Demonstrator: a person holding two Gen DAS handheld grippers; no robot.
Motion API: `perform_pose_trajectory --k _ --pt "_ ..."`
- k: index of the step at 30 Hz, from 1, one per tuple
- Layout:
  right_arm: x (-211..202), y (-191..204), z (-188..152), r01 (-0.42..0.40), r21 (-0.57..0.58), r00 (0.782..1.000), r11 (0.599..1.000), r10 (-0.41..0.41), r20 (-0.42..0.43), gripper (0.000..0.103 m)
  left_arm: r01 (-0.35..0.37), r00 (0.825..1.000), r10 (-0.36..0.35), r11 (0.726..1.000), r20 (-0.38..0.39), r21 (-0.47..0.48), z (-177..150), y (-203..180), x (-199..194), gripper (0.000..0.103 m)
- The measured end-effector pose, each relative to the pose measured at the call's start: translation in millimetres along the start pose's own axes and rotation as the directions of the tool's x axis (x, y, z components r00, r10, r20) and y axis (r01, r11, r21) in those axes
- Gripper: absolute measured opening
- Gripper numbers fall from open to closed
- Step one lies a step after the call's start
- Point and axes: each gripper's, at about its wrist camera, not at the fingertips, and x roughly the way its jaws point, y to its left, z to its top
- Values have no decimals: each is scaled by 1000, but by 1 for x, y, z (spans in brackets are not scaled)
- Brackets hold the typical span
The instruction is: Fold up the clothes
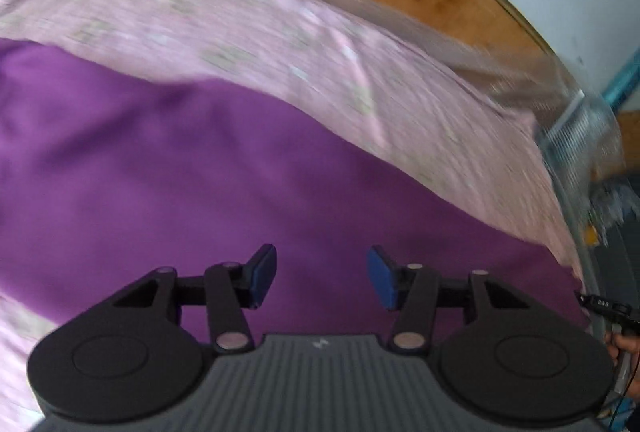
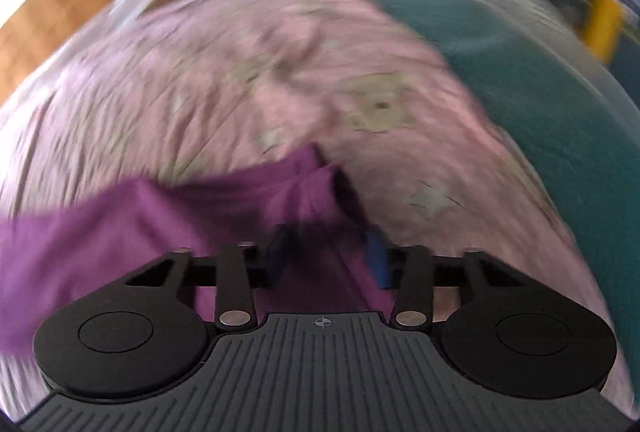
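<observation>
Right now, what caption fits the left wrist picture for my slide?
Open left gripper above a purple garment lying on pink patterned cloth.

Soft, even daylight on my views; both smear with motion blur, the right one worse, and fisheye bends the edges.

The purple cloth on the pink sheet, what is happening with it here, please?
A person is folding clothes with a handheld claw in each hand. The purple cloth lies on a pink patterned sheet. The left claw stands open above it, holding nothing. The right claw has a raised fold of the purple cloth between its fingers; blur hides whether they press on it. A teal garment lies beside it.
</observation>
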Motion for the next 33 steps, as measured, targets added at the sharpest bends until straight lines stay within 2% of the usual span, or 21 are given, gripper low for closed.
perform_pose_trajectory --k 1,4,6,8,9,10,13,16,18,19,22,26,27,29,31,33 --pt "0 -1 1 -22 -56 1000 998 22 11 10 -15 1000 15 1000 -26 3 -7 -9 11 51" --pt "-3 -17 -1 -27 -32 996 999 30 84 8 -162 986 165 984 -23 78 -22 -26 29 35" --pt "1 -28 0 -44 -16 996 999 45 78 8 -224 974 226 970 -18 96 -24 -29 28 25" --pt "0 -36 -2 -82 -1 994 997 82 73 18 -258 965 260 964 -32 65 -22 -27 24 21" --pt "-1 -40 -2 -103 8 992 995 102 71 34 -271 961 273 961 -40 51 -20 -27 21 21" --pt "-7 -46 -3 -133 36 988 990 129 83 44 -279 959 281 959 -45 41 -19 -29 17 23" --pt "-24 -65 -24 -167 145 982 975 151 113 49 -217 975 218 975 -34 47 -18 -52 11 40" --pt "-22 -57 -48 -214 177 975 961 201 89 49 -122 991 127 988 -42 91 -15 -87 15 45" --pt "-16 -44 -53 -192 155 980 969 180 89 53 -38 996 49 989 -75 143 -10 -121 23 46" --pt "-13 -37 -53 -167 145 982 975 152 108 54 4 996 11 985 -89 171 -8 -139 26 48" --pt "-11 -20 -47 -77 138 993 987 64 96 54 113 990 -87 961 -113 254 -4 -195 34 57" --pt "-12 -8 -50 -13 123 995 992 0 104 59 233 968 -191 927 -163 293 -1 -255 50 57" --pt "-12 -5 -52 0 107 994 994 -11 106 56 262 960 -217 917 -176 302 -1 -270 54 57" --pt "-14 6 -54 53 33 993 998 -56 105 22 312 945 -259 897 -198 314 0 -297 61 59" --pt "-22 15 -54 66 -21 990 998 -63 127 9 339 936 -282 880 -209 332 -1 -322 68 64" --pt "-32 30 -55 102 -111 982 989 -82 169 8 366 926 -301 865 -230 344 -5 -342 78 69"
